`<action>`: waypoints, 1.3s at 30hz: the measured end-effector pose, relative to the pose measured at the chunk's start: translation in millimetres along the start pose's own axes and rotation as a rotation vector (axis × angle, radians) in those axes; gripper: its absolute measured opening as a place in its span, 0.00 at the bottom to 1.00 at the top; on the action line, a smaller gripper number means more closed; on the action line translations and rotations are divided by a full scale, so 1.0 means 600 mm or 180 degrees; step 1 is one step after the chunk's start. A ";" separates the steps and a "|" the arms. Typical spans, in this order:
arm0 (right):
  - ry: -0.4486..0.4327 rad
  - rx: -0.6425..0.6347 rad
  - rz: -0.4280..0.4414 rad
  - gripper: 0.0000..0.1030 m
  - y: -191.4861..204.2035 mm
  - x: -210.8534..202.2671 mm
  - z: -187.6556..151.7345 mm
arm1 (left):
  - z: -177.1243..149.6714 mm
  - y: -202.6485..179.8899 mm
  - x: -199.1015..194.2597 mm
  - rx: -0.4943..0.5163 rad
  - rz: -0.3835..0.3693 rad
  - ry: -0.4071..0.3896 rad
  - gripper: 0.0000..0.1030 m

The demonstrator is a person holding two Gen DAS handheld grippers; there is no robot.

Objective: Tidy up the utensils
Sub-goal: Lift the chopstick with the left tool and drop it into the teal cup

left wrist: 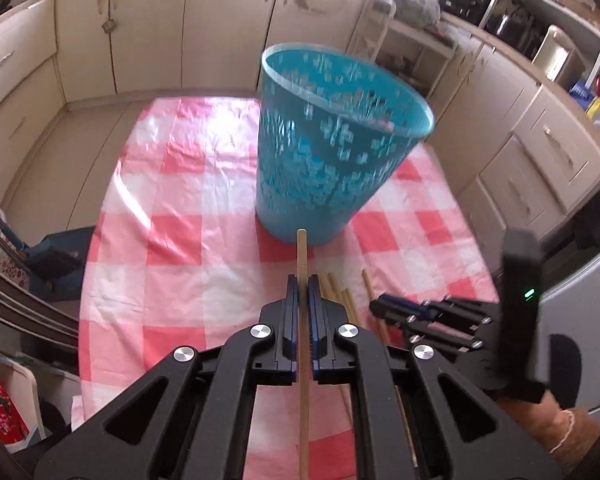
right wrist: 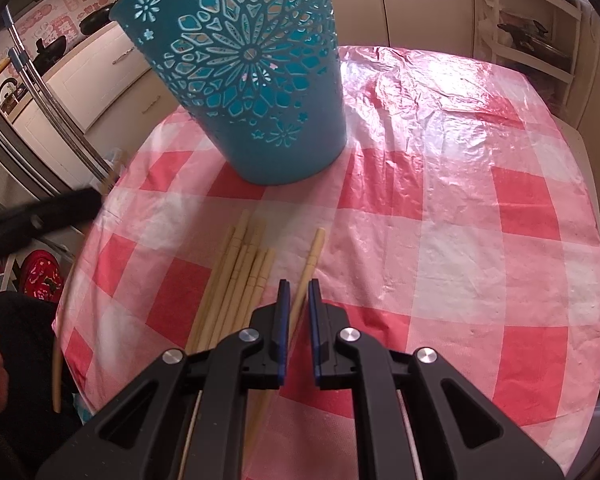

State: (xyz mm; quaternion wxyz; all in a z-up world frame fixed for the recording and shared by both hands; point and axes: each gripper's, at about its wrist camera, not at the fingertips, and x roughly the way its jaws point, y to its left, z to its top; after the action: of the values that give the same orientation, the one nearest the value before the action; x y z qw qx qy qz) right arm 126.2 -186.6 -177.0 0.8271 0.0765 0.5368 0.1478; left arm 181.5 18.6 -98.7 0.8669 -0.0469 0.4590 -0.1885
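A tall teal perforated basket stands on the red-and-white checked tablecloth; it also shows in the right wrist view. My left gripper is shut on one wooden chopstick, held above the table and pointing at the basket's base. Several chopsticks lie in a bundle on the cloth in front of the basket. One lone chopstick lies just right of them, running under the gap of my right gripper. The right gripper is open, low over the cloth, and also shows in the left wrist view.
The round table's edge curves along the right. Cream kitchen cabinets surround the table. A white shelf unit stands behind at the right. A blurred part of the left gripper crosses the left of the right wrist view.
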 end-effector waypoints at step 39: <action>-0.0034 -0.0143 0.0072 0.23 0.007 0.007 0.005 | 0.241 -0.062 0.059 0.0097 0.0550 -0.1675 0.05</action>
State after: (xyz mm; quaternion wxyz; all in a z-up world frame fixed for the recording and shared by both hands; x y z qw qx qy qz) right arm 130.0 -181.0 -178.1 0.8297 0.0648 0.5281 0.1687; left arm 306.2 -42.4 -33.7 0.9698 -0.0418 0.2175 -0.1020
